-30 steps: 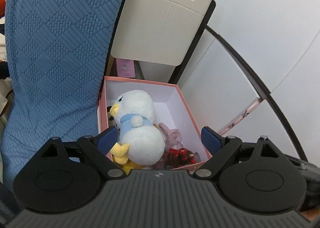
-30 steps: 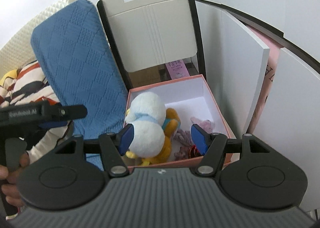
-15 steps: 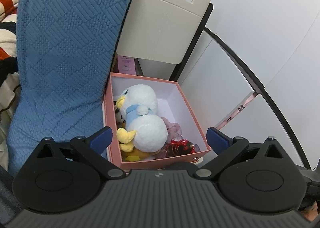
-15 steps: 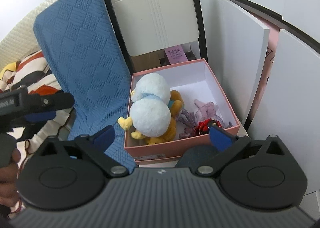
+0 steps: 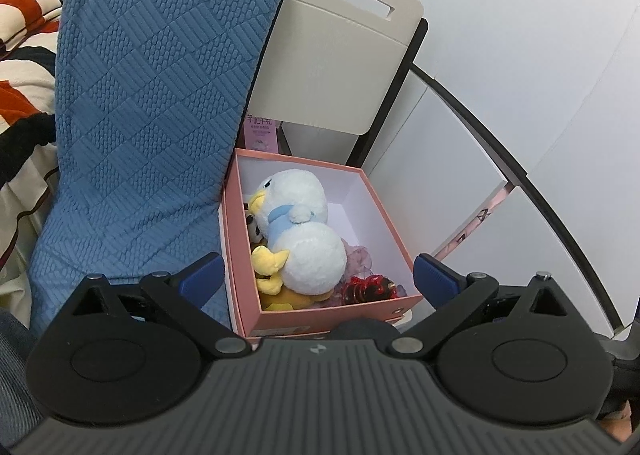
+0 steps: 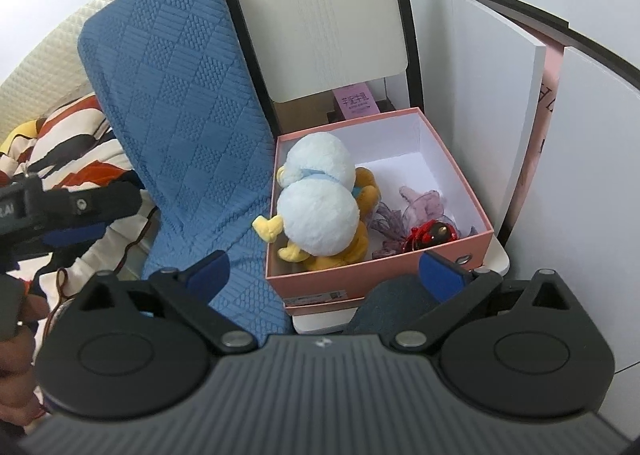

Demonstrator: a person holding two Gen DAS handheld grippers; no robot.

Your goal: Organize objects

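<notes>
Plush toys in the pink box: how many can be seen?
3: a white fluffy duck plush on top, an orange plush beneath it, a black-and-white plush at the wall. More may be hidden.

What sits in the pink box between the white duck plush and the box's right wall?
In the right wrist view, a purple gauzy item and a red ornament lie between the white duck plush and the pink box wall.

Left gripper: matte black linkage arms, blue pads on the fingertips, silver pivot screws, two round black discs, ribbed grey housing with a small white logo. Right gripper: same build. In the right wrist view, white lettering on the side of the left gripper's black body. Dark blue denim trouser leg below.
</notes>
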